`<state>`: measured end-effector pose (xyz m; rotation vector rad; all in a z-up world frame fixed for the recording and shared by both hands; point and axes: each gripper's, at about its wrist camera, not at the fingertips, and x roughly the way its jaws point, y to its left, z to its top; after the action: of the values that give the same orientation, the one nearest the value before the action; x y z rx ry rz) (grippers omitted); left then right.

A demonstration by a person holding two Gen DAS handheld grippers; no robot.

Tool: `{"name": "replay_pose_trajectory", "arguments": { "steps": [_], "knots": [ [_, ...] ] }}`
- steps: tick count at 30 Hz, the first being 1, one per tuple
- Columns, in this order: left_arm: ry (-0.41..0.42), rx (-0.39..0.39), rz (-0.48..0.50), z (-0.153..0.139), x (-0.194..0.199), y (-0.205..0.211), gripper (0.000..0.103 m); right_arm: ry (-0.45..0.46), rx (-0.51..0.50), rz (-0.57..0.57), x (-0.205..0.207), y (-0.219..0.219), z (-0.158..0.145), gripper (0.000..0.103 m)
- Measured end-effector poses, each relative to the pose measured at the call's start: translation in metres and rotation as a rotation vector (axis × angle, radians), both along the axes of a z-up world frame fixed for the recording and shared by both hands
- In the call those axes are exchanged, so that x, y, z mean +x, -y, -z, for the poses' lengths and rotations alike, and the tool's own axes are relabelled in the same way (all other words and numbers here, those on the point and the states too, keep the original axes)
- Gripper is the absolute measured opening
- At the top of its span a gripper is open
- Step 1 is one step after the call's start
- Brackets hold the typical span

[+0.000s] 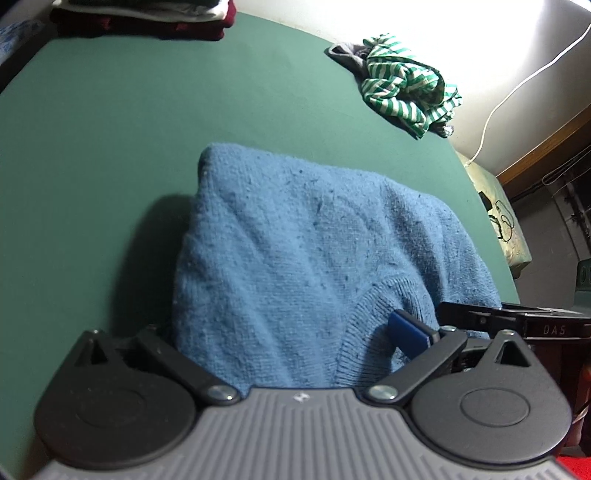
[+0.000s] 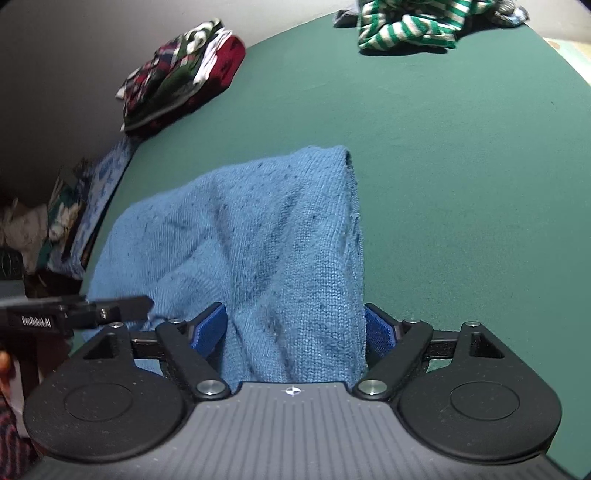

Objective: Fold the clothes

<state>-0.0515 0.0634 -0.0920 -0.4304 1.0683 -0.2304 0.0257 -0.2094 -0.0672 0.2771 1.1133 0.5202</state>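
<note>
A blue knit sweater (image 1: pixel 295 229) (image 2: pixel 251 240) lies folded on the green table (image 1: pixel 92 147) (image 2: pixel 461 184), its ribbed collar toward me. My left gripper (image 1: pixel 288 328) stands wide over the near edge. Its right blue pad (image 1: pixel 408 332) rests by the collar and its left finger is hidden under the cloth. My right gripper (image 2: pixel 295 328) is open too, with a bunched part of the sweater between its blue pads (image 2: pixel 208 328). Each gripper's black finger shows at the side of the other's view.
A crumpled green-and-white striped garment (image 1: pixel 406 85) (image 2: pixel 406 22) lies at the far side of the table. A pile of folded clothes (image 1: pixel 140 18) (image 2: pixel 181 74) sits at the far left corner. A white cable (image 1: pixel 517 85) hangs beyond the right edge.
</note>
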Motion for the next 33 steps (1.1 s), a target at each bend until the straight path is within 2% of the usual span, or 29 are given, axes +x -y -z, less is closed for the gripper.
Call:
{"name": "replay_pose_trajectory", "arguments": {
  "steps": [4, 10, 16, 20, 23, 30, 33],
  "knots": [
    [-0.019, 0.009, 0.005, -0.007, 0.007, 0.000, 0.102, 0.012, -0.035, -0.035, 0.001, -0.008, -0.001, 0.087],
    [-0.033, 0.066, 0.008, -0.015, 0.012, 0.005, 0.102, 0.023, -0.101, -0.081, 0.001, -0.017, -0.002, 0.088],
    [-0.058, 0.152, -0.018, -0.022, 0.019, 0.017, 0.102, 0.029, -0.123, -0.060, 0.000, -0.018, -0.002, 0.082],
    [-0.067, 0.183, -0.043, -0.024, 0.018, 0.021, 0.102, 0.037, -0.141, -0.036, -0.003, -0.020, -0.003, 0.079],
    [-0.073, 0.196, -0.056, -0.024, 0.017, 0.022, 0.102, 0.049, -0.151, -0.022, -0.005, -0.022, -0.003, 0.077],
    [-0.073, 0.205, -0.066, -0.022, 0.015, 0.025, 0.102, 0.067, -0.146, -0.019, -0.009, -0.022, -0.005, 0.065],
    [-0.077, 0.202, -0.068, -0.022, 0.015, 0.026, 0.102, 0.070, -0.147, -0.020, -0.010, -0.022, -0.005, 0.064]
  ]
}}
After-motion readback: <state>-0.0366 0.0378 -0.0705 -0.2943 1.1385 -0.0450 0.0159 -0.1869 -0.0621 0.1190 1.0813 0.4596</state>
